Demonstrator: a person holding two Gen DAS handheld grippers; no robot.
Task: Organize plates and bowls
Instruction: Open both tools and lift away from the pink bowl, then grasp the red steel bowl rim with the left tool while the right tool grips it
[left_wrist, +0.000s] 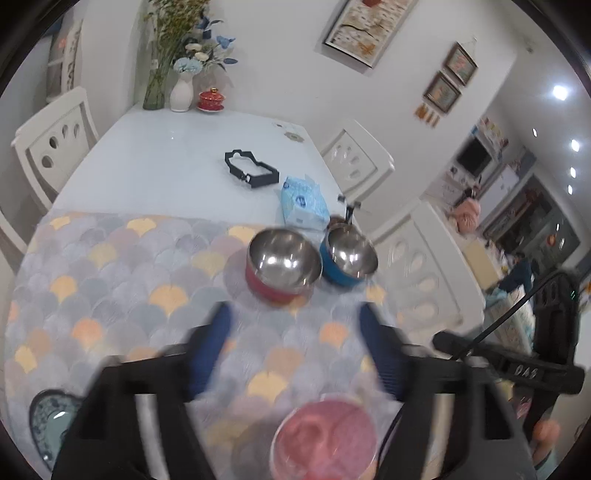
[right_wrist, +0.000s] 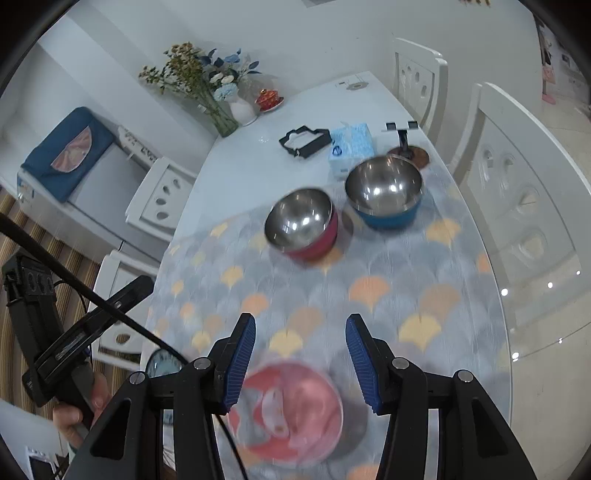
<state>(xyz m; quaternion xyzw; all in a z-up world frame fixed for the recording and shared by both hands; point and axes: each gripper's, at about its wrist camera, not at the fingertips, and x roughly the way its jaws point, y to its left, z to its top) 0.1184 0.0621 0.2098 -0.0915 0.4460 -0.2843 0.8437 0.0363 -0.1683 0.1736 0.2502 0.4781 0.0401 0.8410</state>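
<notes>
Nearest, at 6 o'clock in both wrist views, a pink plate (right_wrist: 291, 410) lies on the mat (right_wrist: 369, 295), blurred, w/ a pale patch on it I can't make out. R gripper (right_wrist: 300, 356) hangs above it, jaws spread, nothing between the pads, plate clear of both. L gripper (left_wrist: 295, 354) likewise above the plate, jaws wide, empty. At approx 8 o'clock in the left view a blue patterned dish (left_wrist: 51, 421) sits at the mat's near edge, half hidden by the gripper body. Further out, approx 12 o'clock, two steel-lined bowls: red bowl (right_wrist: 303, 223) and blue bowl (right_wrist: 384, 192), just beside each other, maybe touching, both upright and empty. Past them at 12–1 o'clock a tissue pack (left_wrist: 304, 205), a black frame (left_wrist: 251, 170) and a small stand (right_wrist: 402, 142); vase w/ flowers (left_wrist: 181, 88) and a red lidded cup (left_wrist: 211, 99) at the far end of the table (left_wrist: 166, 155). Risks, my guess: steel bowls are slick and round, so a rim pinch could slip or tip one into its neighbour; bowls stand close to the right table edge, so a sideways shove might send blue bowl off; nesting red into blue off-centre could clang and skid on the mat; a low reach could clip the tissue pack or stand behind.
</notes>
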